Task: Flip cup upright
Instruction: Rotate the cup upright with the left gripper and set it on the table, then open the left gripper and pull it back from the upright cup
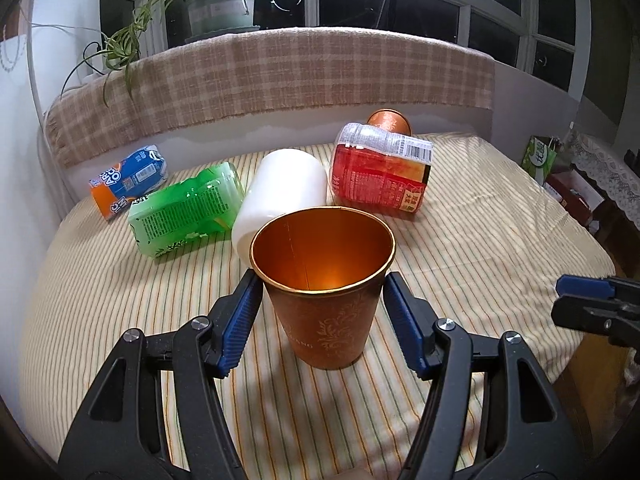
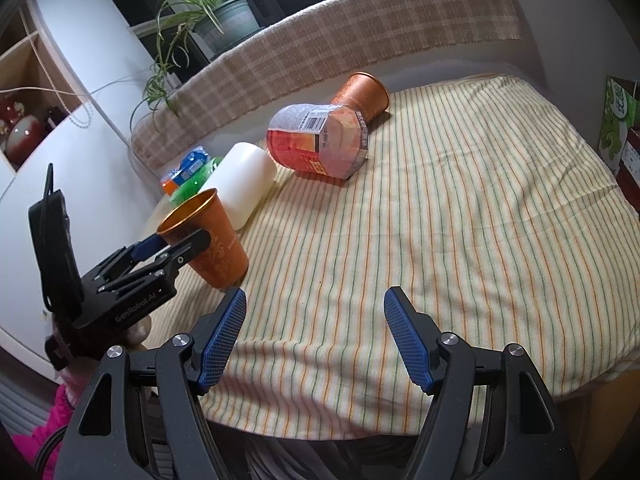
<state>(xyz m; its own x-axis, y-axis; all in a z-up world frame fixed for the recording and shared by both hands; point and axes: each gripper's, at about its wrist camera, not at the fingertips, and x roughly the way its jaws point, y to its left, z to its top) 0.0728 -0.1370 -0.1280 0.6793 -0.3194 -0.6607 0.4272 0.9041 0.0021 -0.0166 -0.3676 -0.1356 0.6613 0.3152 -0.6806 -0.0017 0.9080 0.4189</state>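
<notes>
An orange paper cup [image 1: 326,312] stands upright on the striped tablecloth, mouth up; it also shows in the right wrist view [image 2: 212,240]. My left gripper [image 1: 322,284] is open with its blue pads on either side of the cup, just clear of the rim. It shows from the side in the right wrist view [image 2: 172,246]. My right gripper [image 2: 314,300] is open and empty over the near table edge; its tip shows in the left wrist view [image 1: 576,294]. A second orange cup [image 2: 362,94] lies on its side at the back.
A white cylinder [image 1: 282,196], a green pack [image 1: 186,210], a red pack [image 1: 380,168] and a blue-orange pack [image 1: 128,180] lie behind the cup. A plaid-covered ledge [image 1: 272,76] with a potted plant [image 1: 220,4] bounds the back. The table edge [image 2: 560,384] drops off near right.
</notes>
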